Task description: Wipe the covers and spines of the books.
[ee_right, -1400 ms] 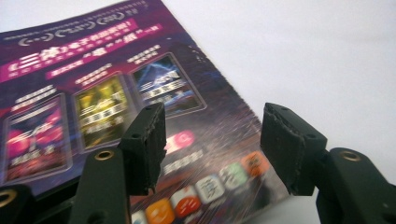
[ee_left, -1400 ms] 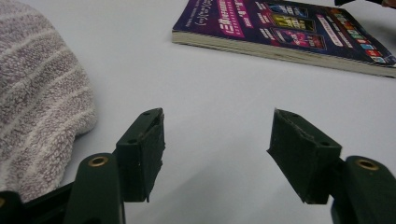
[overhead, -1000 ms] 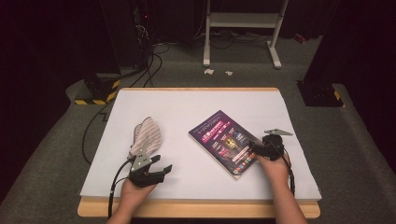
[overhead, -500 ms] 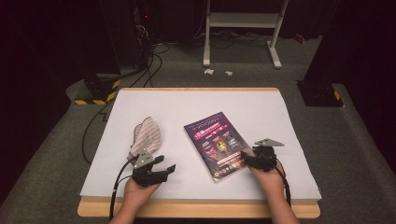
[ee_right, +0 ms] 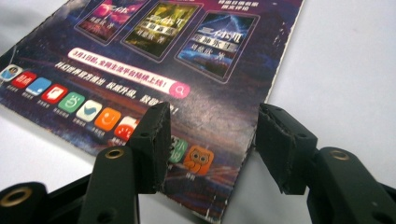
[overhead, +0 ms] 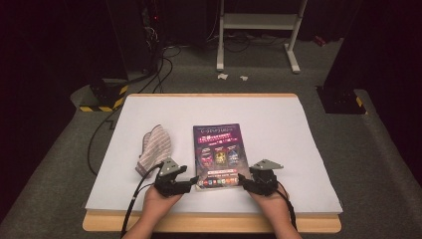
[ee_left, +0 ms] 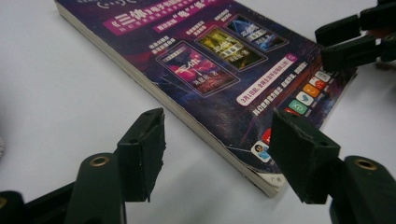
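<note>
The book (overhead: 218, 155) lies flat on the white tabletop (overhead: 278, 124), its purple cover up, roughly in the middle and close to my edge, squared to the tabletop with its short edge toward me. My two claws sit at its near corners. My left claw (overhead: 191, 182) is at the near left corner: in the left gripper view the book (ee_left: 210, 74) runs away between my two black jaws, which stand apart, one over bare tabletop beside the spine edge, the other over the cover's corner, neither pad pressing on it. They have just been closing a little. My right claw (overhead: 242, 181) is at the near right corner: in the right gripper view the book (ee_right: 154, 60) has that corner between my jaws, one over the row of coloured icons, the other just off the long edge. These jaws have just been closing too, yet stand apart, nothing clamped. A striped cloth (overhead: 154, 149) lies left of the book, near my left claw, apart from it.
</note>
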A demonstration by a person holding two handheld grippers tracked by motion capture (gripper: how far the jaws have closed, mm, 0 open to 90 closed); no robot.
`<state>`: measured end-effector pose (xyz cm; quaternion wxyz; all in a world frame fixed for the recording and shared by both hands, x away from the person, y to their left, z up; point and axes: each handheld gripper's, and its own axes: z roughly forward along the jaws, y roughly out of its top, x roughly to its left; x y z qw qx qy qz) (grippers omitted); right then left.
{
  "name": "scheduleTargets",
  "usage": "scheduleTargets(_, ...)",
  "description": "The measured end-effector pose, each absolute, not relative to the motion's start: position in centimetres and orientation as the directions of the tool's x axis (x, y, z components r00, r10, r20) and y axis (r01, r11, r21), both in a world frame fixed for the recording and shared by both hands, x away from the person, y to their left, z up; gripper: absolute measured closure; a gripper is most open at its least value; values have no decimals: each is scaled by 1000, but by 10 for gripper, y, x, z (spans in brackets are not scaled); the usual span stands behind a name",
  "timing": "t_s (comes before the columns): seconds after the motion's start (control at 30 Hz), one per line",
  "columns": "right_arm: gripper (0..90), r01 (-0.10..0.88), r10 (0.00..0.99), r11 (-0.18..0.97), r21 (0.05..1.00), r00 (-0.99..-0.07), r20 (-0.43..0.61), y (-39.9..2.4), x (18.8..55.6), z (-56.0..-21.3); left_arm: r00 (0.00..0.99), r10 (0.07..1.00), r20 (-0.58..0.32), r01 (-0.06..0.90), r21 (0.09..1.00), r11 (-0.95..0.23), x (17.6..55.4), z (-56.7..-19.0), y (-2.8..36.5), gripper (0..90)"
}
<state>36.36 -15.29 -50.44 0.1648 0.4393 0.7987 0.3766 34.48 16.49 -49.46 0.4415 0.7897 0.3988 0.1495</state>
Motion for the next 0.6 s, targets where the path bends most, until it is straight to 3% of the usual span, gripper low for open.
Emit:
scheduleTargets(0.17,419,613,840,286,736,-529,115,-153,377,-506,638,760,-125,539,777,-324,355,-502,149,369)
scheduleTargets(0.3,445,615,840,281,736,-529,121,-151,380,-505,642,753,-145,552,768,-323,359,-507,142,375)
scheduleTargets(0.6,463,595,813,307,742,-569,120,-138,370,-506,617,775,-138,573,753,-323,358,-507,161,379)
